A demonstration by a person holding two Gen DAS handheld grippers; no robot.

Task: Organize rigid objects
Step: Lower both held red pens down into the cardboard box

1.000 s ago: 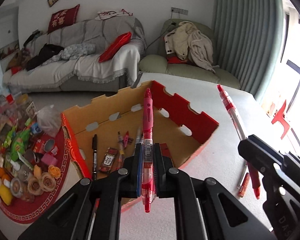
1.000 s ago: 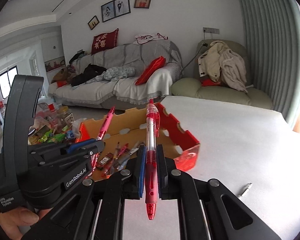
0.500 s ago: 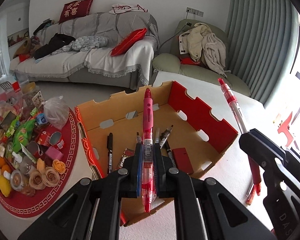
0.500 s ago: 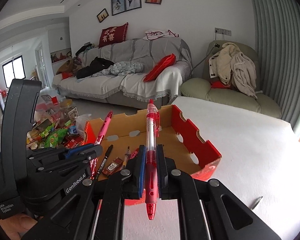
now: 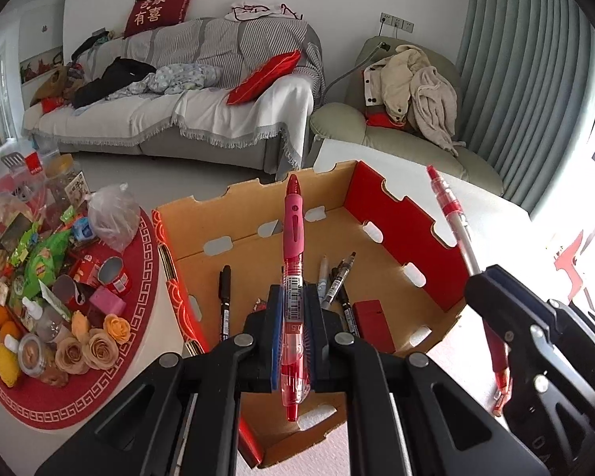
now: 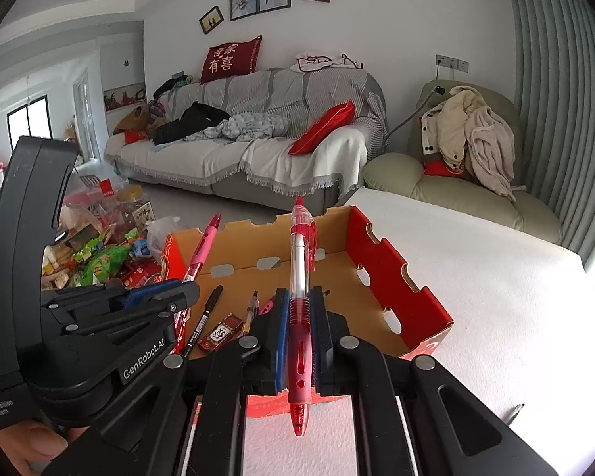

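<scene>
The left tool (image 5: 293, 341) is clamped on a pink-capped red pen (image 5: 292, 277), held upright above the open cardboard box (image 5: 396, 234); the right tool (image 6: 297, 341) is clamped on a clear-barrelled red pen (image 6: 299, 309), also upright, at the near edge of the same box. Neither pen has been released. Progress is judged as partial: several pens, including a black marker (image 5: 225, 301), and a small red case (image 5: 371, 319) already lie on the box floor, while two pens are in hand and at least one item remains outside. The left wrist view shows a loose red pen (image 5: 498, 406) on the white surface (image 6: 496, 297) below the right tool's body (partly hidden by it), which the right wrist view does not show. The right wrist view shows a small dark pen (image 6: 513, 412) lying on the surface well apart from the box, and a red patterned packet (image 6: 220, 331) inside the box; the left view hides that packet behind its own fingers. The right view also shows the person's left hand (image 6: 27, 442) on the tool grip. The snack clutter on the red round mat (image 5: 139, 337) beside the box appears only partly in the right view.
</scene>
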